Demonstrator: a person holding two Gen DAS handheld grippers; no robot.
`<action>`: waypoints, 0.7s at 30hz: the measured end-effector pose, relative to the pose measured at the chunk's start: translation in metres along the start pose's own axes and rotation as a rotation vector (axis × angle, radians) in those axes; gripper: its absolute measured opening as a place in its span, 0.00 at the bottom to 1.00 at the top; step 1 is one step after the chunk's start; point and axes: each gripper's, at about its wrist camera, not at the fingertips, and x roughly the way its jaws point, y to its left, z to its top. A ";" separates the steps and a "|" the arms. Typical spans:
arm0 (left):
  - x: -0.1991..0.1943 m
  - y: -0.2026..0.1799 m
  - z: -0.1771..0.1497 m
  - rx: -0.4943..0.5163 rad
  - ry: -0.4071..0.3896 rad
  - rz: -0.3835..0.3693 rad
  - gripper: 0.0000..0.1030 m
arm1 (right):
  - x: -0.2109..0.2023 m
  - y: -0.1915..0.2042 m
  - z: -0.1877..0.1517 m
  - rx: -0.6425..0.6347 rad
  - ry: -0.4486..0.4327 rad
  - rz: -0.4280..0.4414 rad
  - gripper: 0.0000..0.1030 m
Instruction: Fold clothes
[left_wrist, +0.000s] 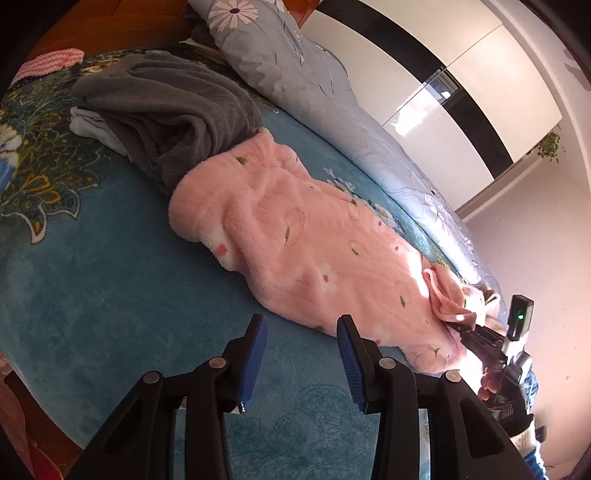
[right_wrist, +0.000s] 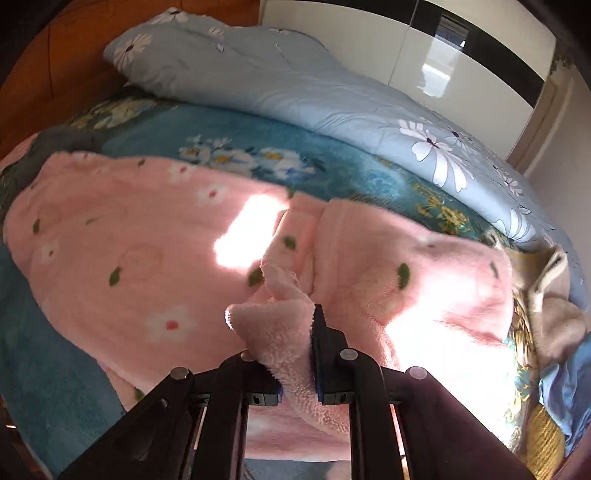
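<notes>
Over on the far left of the bed (left_wrist: 110, 258), a grey garment (left_wrist: 173, 110) lies bunched, its near end touching the pink fleece garment (left_wrist: 295, 240). That pink piece stretches long across the teal cover, its axis running from the grey heap toward the right gripper (right_wrist: 295, 332). The left gripper (left_wrist: 303, 354) hovers just off the near edge, fingers spread wide with nothing between them. At the right end, the other pair of fingers is closed on a gathered fleece edge. Any fold would likely turn on that held end.
</notes>
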 end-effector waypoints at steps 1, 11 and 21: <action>-0.002 -0.001 0.000 0.012 -0.002 0.002 0.44 | 0.005 0.009 -0.006 -0.018 0.008 -0.014 0.17; 0.026 -0.065 0.019 0.150 0.039 -0.122 0.47 | -0.067 0.000 -0.035 -0.013 -0.146 0.227 0.41; 0.182 -0.207 0.071 0.269 0.366 -0.313 0.50 | -0.033 -0.034 -0.036 0.045 -0.094 0.148 0.42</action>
